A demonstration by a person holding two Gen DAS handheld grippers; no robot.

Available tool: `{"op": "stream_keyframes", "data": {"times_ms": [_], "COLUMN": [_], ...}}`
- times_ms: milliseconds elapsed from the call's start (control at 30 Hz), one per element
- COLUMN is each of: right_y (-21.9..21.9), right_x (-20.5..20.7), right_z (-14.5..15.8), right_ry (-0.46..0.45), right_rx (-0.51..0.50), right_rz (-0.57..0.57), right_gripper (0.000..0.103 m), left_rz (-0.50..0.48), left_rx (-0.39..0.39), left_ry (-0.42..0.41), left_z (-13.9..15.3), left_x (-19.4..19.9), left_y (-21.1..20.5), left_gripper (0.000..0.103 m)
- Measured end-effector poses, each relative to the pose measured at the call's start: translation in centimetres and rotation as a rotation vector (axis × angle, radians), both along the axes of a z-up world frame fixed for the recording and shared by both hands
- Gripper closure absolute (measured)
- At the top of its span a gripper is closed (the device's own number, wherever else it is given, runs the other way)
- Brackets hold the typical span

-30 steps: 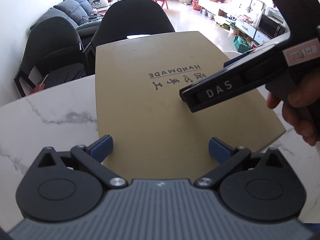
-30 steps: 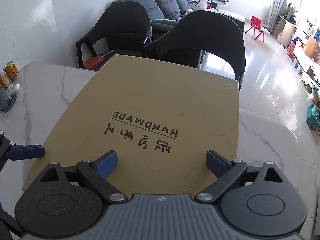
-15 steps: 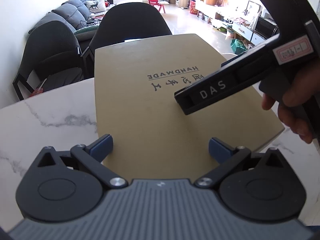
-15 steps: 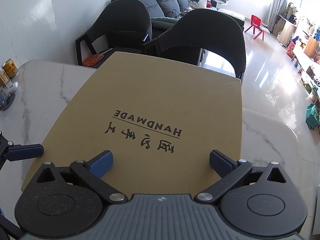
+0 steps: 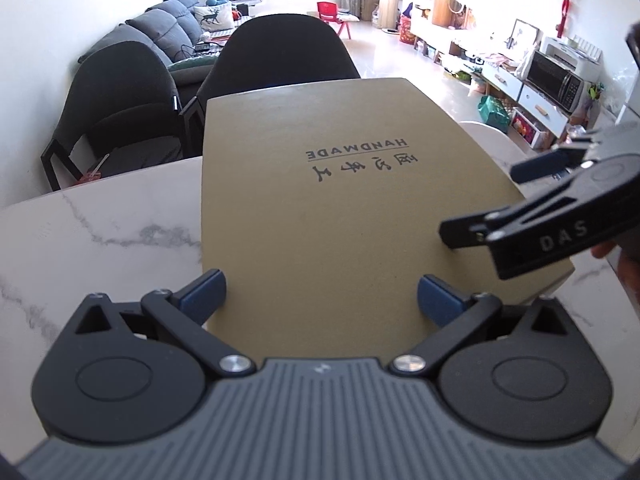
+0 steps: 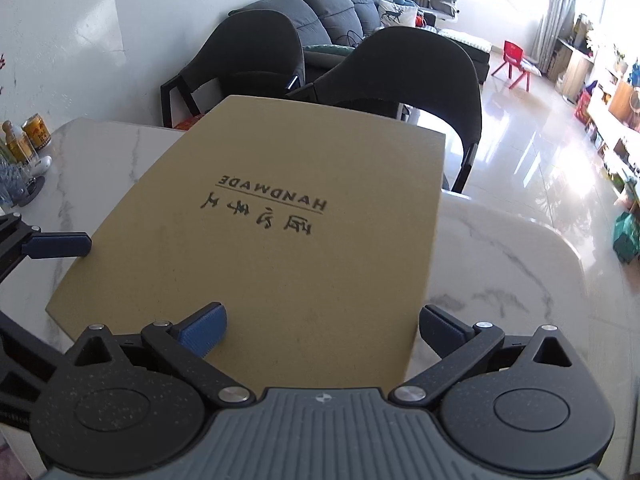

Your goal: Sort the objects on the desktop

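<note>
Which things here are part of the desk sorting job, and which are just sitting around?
Part of the job:
- brown HANDMADE notebook on the marble table
- left gripper, open
- right gripper, open

Just lying about:
- cans and glassware at the table's far left
- black chairs
- grey sofa

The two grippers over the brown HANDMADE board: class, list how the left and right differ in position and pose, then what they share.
The left gripper sits at the near-left part of the board, its left fingertip at the board's left edge; the right gripper sits at the near-right corner, its right fingertip beyond the board's right edge, over the marble table. In the left wrist view, the right gripper appears turned on its side. Both are open, holding nothing.
</note>
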State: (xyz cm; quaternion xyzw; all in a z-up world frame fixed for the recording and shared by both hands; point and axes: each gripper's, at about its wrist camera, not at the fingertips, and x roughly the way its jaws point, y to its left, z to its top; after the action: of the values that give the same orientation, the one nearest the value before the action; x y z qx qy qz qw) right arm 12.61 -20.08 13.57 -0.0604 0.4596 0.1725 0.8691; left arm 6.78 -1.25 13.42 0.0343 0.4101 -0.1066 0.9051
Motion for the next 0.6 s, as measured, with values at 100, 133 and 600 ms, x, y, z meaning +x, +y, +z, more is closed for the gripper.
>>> {"op": "stream_keyframes", "data": {"times_ms": [100,133,600], "right_y": [-1.9,-2.4,-3.0], "right_x": [-1.1,-1.6,-5.1], "right_z": [0.0,0.2,1.7], "right_ry": [0.038,0.03,0.055], "right_rx": [0.063,0.076,0.147], "right_rz": [-0.056,-0.063,-0.148], "right_gripper": [0.0,0.0,0.0], "left_rz": [0.032,0.042,0.237], "left_rx": [0.0,0.0,0.016], "left_ry": [0.009,0.012,0.182], "left_z": [0.1,0.1,2.0], "left_x": [-0.3,-0.3,-2.1], "left_y": [-0.1,-0.1,1.1], "left_gripper": [0.0,0.0,0.0]}}
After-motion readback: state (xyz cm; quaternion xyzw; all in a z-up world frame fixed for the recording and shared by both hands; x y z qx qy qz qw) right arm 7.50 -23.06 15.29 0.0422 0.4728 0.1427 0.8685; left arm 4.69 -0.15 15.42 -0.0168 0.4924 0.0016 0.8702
